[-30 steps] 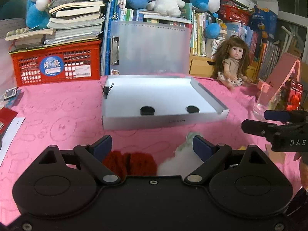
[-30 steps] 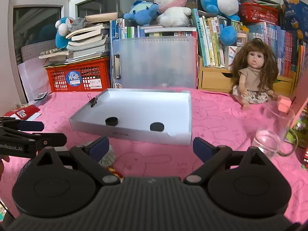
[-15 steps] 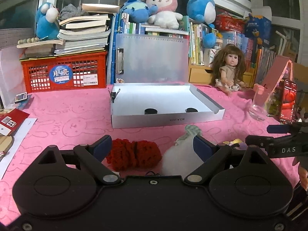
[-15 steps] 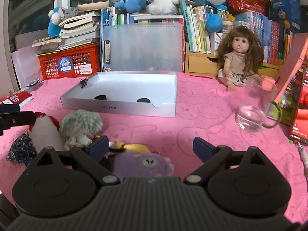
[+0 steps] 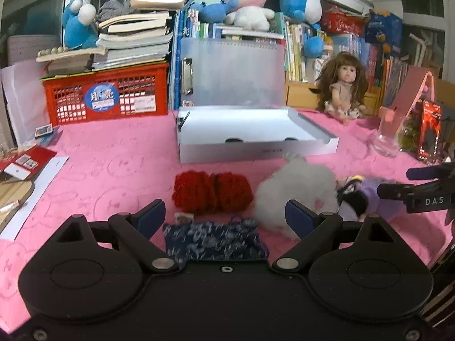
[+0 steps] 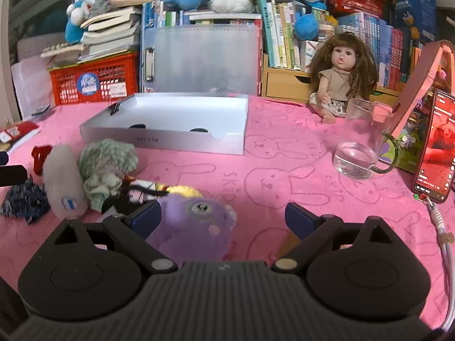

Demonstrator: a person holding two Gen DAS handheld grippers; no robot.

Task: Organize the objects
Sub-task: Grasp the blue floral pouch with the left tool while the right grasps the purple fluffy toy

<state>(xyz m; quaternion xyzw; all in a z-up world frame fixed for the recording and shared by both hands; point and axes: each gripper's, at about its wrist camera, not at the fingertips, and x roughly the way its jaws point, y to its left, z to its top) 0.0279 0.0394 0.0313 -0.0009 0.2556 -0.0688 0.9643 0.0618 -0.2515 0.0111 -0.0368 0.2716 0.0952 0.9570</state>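
Soft items lie in a row on the pink cloth before a white open box [image 5: 256, 142] [image 6: 170, 139]: a red knitted piece [image 5: 212, 191], a dark blue patterned pouch [image 5: 213, 241], a grey-white plush [image 5: 298, 190] [image 6: 62, 179], a green-white cloth bundle [image 6: 108, 164] and a purple plush [image 6: 196, 227]. My left gripper [image 5: 224, 217] is open above the blue pouch. My right gripper [image 6: 223, 217] is open over the purple plush; it also shows in the left wrist view [image 5: 412, 193].
A glass mug [image 6: 361, 147], a phone [image 6: 435, 150] and a doll [image 6: 341, 74] stand at the right. A red crate [image 5: 105, 93] with books, a clear folder [image 5: 233, 74] and shelves line the back. Papers [image 5: 25, 164] lie at the left.
Both grippers have drawn back from the box toward the near edge, so the blue pouch and purple plush have come into view. Both stay open and empty.
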